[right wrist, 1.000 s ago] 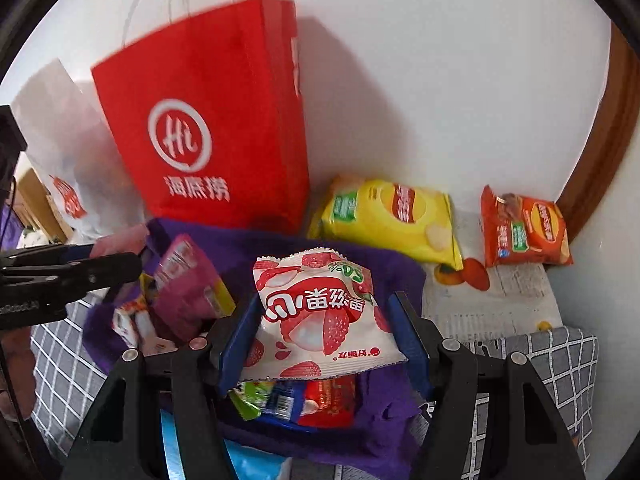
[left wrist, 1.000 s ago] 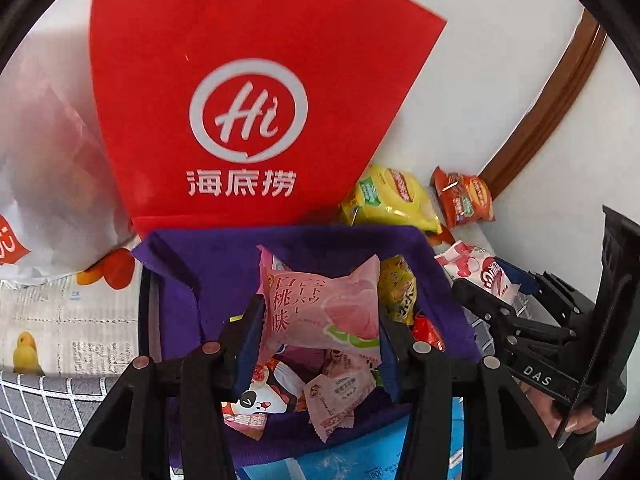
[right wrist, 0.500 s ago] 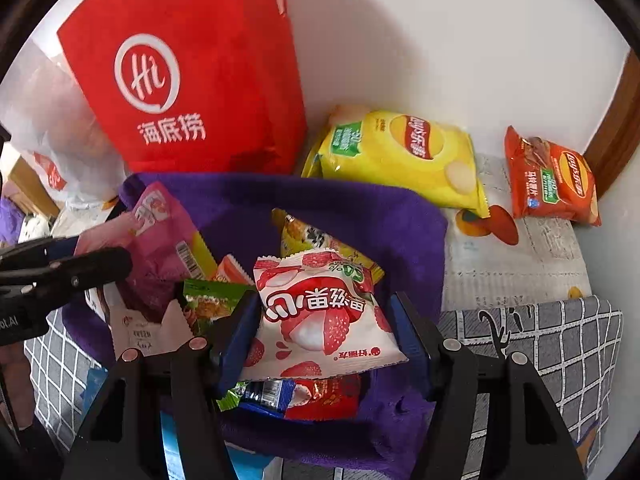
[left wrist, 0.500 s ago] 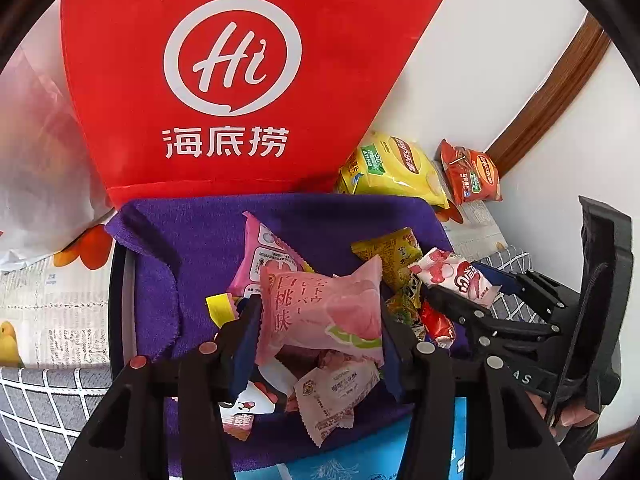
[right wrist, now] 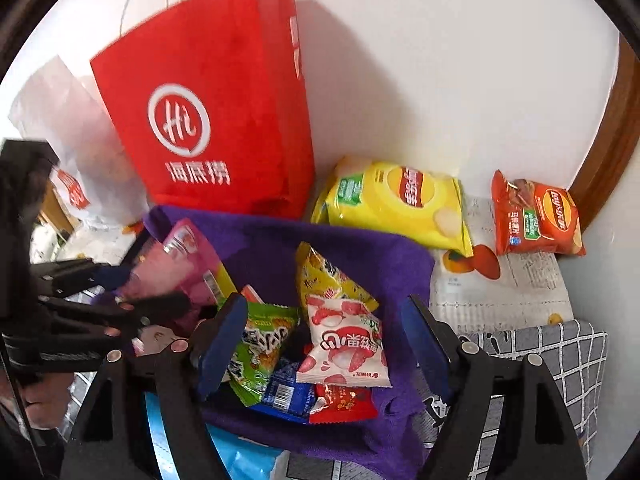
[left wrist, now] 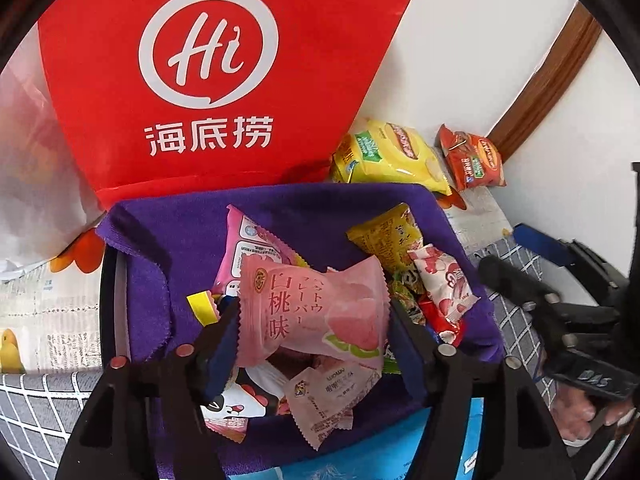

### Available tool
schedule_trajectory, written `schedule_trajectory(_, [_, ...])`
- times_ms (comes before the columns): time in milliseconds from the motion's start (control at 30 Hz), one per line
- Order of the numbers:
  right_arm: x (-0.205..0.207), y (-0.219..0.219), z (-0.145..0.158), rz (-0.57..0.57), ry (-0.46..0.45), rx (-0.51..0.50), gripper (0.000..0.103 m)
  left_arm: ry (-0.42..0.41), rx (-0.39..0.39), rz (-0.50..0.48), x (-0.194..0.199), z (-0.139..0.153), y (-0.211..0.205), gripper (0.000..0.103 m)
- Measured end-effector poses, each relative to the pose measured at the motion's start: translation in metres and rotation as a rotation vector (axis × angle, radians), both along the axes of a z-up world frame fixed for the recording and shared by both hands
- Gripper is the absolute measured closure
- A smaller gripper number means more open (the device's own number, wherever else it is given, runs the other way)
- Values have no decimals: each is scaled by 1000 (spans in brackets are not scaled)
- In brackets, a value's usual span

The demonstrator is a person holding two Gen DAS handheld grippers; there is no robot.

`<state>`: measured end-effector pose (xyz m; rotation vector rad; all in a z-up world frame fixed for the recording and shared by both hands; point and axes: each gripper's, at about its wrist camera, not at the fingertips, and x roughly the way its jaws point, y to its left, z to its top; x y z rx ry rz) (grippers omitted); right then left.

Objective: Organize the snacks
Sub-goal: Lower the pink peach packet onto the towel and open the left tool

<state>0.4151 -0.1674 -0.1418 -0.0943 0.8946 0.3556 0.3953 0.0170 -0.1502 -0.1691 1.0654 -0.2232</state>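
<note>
The left gripper (left wrist: 314, 320), jaws opening, has the pink peach-bar packet (left wrist: 316, 312) crosswise between its pads above the purple-lined basket (left wrist: 280, 204). The right gripper's (right wrist: 324, 344) opening jaws stand clear of the strawberry packet (right wrist: 346, 346) lying below.

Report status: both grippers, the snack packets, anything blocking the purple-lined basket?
Left gripper opening, pink peach packet between its jaws. Right gripper opening, empty; lychee packet lies in purple-lined basket. Nothing blocking.
</note>
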Motion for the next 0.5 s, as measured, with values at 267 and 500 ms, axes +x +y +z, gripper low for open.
schedule_trajectory(267, [-5,-5,11,-17,-10,22,24,-5,3,-3,-4,9,-1,25])
schedule_trajectory(500, [-16,-2,25,-22,-26,13,24,-23,20,44,-14,25,7,24])
